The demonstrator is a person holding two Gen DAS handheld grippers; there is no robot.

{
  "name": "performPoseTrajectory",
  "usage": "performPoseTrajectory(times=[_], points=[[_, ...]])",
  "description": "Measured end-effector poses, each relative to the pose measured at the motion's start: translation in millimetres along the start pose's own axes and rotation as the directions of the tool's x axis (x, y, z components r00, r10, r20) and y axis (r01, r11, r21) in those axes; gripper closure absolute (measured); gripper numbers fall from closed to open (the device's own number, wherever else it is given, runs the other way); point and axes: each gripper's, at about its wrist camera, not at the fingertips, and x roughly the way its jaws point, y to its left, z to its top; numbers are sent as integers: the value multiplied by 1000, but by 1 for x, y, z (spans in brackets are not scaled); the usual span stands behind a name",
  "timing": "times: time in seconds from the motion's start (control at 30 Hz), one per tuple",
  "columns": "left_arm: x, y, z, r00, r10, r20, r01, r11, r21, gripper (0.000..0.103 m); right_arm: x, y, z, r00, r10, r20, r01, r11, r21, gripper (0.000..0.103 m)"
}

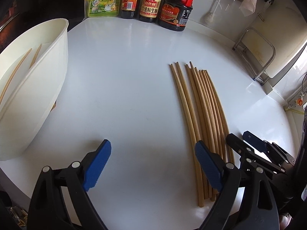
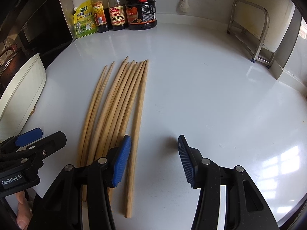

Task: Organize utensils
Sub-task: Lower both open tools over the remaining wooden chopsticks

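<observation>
Only our left wrist view shows 2 sticks inside the white plastic tub; loose tan bamboo chopsticks lie lengthwise, tips toward the sauce bottles; left gripper and right gripper both gape empty.

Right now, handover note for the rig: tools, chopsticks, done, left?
Left tool: open, empty, above bare counter.
Right tool: open, empty, its left pad over the pile's near ends.
Loose chopsticks: about nine, lying side by side on the counter between the tools.
Done: two chopsticks already in the white holder at far left.
Left: move the loose ones into the holder.
</observation>
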Motion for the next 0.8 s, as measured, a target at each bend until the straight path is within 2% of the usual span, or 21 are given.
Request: performPoseTrajectory(times=[0.27, 0.8], points=[[7, -12, 2, 1000, 7, 1, -7, 1000, 27, 15, -1, -22, -1, 1000, -17, 11, 17, 999, 51, 54], [20, -24, 5, 992, 126, 21, -128, 985, 115, 13, -1, -30, 0, 999, -23, 31, 22, 998, 56, 54]])
